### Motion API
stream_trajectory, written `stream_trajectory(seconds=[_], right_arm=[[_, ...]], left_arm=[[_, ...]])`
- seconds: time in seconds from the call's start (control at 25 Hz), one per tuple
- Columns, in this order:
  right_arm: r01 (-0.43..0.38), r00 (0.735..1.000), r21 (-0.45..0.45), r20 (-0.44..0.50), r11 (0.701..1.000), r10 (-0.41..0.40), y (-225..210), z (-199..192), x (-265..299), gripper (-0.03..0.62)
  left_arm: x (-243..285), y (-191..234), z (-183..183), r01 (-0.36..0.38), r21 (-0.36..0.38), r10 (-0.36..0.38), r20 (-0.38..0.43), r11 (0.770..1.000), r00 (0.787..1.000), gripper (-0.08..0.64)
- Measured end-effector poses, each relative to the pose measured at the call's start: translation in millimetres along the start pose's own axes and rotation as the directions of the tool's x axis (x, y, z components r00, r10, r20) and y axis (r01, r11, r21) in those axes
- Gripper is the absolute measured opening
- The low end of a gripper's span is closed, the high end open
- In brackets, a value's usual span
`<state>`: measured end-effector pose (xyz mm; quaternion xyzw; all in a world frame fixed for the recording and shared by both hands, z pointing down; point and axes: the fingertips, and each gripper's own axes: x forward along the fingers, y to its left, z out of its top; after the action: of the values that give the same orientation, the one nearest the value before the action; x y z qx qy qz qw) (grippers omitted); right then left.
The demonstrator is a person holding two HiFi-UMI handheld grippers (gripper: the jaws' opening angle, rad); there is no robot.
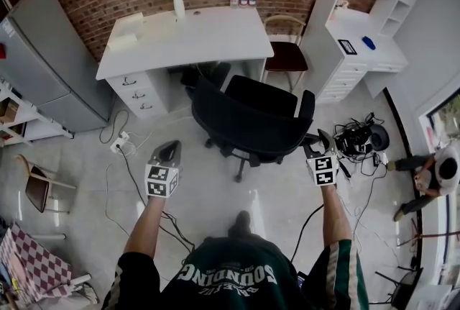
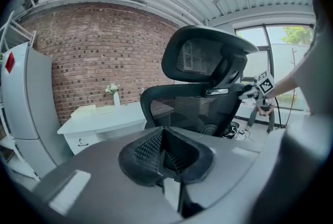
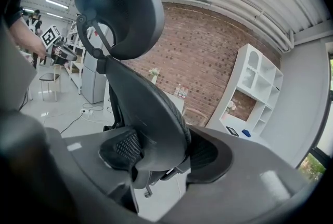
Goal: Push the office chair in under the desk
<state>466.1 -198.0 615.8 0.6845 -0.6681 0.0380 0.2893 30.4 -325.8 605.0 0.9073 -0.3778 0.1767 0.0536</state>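
Right gripper (image 1: 317, 143) has its jaws clamped on the side edge of the office chair (image 1: 248, 121) back. Left gripper (image 1: 167, 150) has its jaws pressed together (nothing in them), farther from the desk (image 1: 215, 32). The chair stands just in front of the desk, not pushed under.

Left gripper (image 1: 170, 147) closed, right gripper (image 1: 318, 138) clamped

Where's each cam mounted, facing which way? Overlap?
Head view: on the person's head, steeply down at black mesh office chair and white desk; both forearms, left claw, right claw show.
Left gripper view: on left claw, along shut jaws at chair's back.
Right gripper view: on right claw, jaws gripping chair's back edge.
All share chair, desk.
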Motion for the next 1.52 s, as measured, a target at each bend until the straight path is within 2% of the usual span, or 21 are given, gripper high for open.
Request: stream_trajectory(seconds=[0.12,0.28,0.4,0.52,0.64,0.84,1.16,1.32,1.52], right_arm=[[-0.013,1.0,-0.001,0.001,1.0,0.013,-8,-3,-1,0.255],[-0.021,1.0,-0.002,0.012,1.0,0.021,-14,-6,0,0.256],[-0.03,0.999,0.002,0.017,1.0,0.03,-17,-8,3,0.256],[-0.041,0.999,0.003,0.015,0.999,0.041,-21,-10,4,0.256],[-0.049,0.999,-0.002,0.009,0.999,0.049,-27,-12,4,0.256],[-0.058,0.998,-0.002,0.009,0.998,0.059,-29,-12,4,0.256],[-0.064,0.998,-0.009,0.005,0.998,0.064,-33,-11,6,0.256],[-0.07,0.998,-0.006,-0.004,0.998,0.07,-34,-12,6,0.256],[-0.081,0.997,0.011,-0.015,0.997,0.081,-37,-18,3,0.256]], left_arm=[[13,1,9,0.01,0.046,-0.01,0.01,0.999,1.0,0.012],[37,6,14,0.044,0.119,-0.044,-0.004,0.992,0.999,0.15],[59,9,14,0.067,0.186,-0.066,-0.012,0.98,0.998,0.297],[77,10,29,0.076,0.19,-0.083,0.029,0.979,0.996,0.355],[93,10,38,0.094,0.217,-0.107,0.047,0.972,0.993,0.36],[124,14,37,0.117,0.281,-0.119,-0.009,0.953,0.993,0.36],[162,18,59,0.14,0.253,-0.158,0.055,0.957,0.986,0.354],[172,19,58,0.141,0.261,-0.161,0.058,0.955,0.985,0.314],[172,14,55,0.135,0.256,-0.153,0.051,0.957,0.987,0.307]])
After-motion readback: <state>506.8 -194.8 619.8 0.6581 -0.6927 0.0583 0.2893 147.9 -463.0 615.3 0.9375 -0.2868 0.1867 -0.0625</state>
